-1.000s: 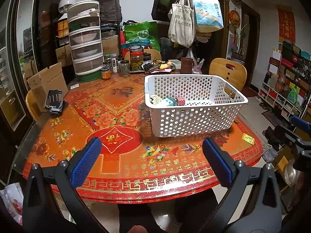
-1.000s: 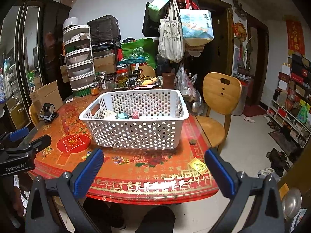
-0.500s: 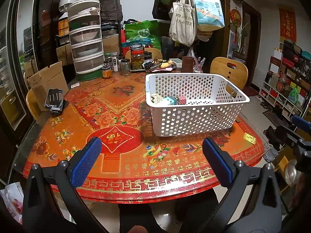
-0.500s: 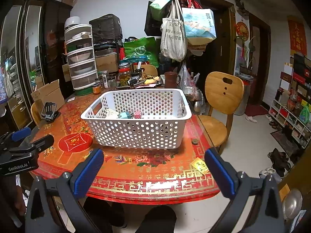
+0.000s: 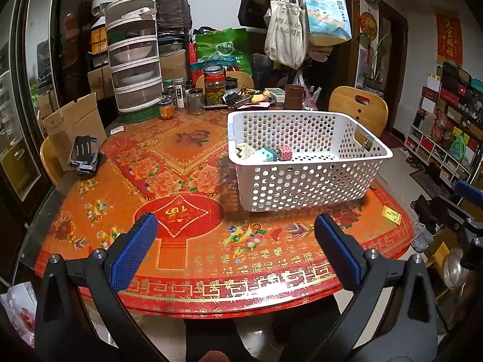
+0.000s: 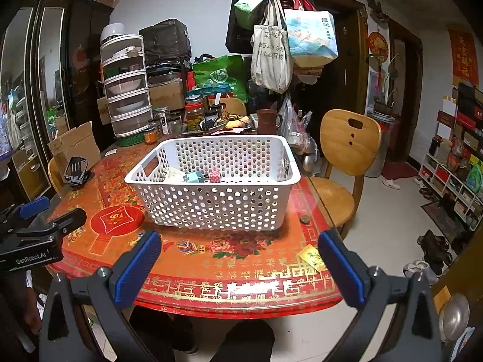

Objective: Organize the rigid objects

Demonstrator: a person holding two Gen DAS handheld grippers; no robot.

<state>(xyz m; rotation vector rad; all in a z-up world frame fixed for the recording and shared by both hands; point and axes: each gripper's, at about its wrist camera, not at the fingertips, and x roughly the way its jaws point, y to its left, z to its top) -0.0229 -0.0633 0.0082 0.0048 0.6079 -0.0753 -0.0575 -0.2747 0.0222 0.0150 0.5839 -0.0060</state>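
Item: white basket (image 5: 308, 163) on my table (image 5: 181, 259), holding small blocks (image 5: 267, 154). My left gripper (image 5: 235, 241) and right gripper (image 6: 240, 256): both spread wide, empty.

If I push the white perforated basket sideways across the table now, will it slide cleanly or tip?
The white perforated basket is wide and low, so it probably slides rather than tips. It looks like thin, hole-riddled plastic holding only a few small items, so likely light and a little flexible at the rim. The glossy tabletop should offer little grip, so it may skid easily.

Basket (image 5: 308, 163) on table (image 5: 187, 259); chair (image 6: 347, 147) behind
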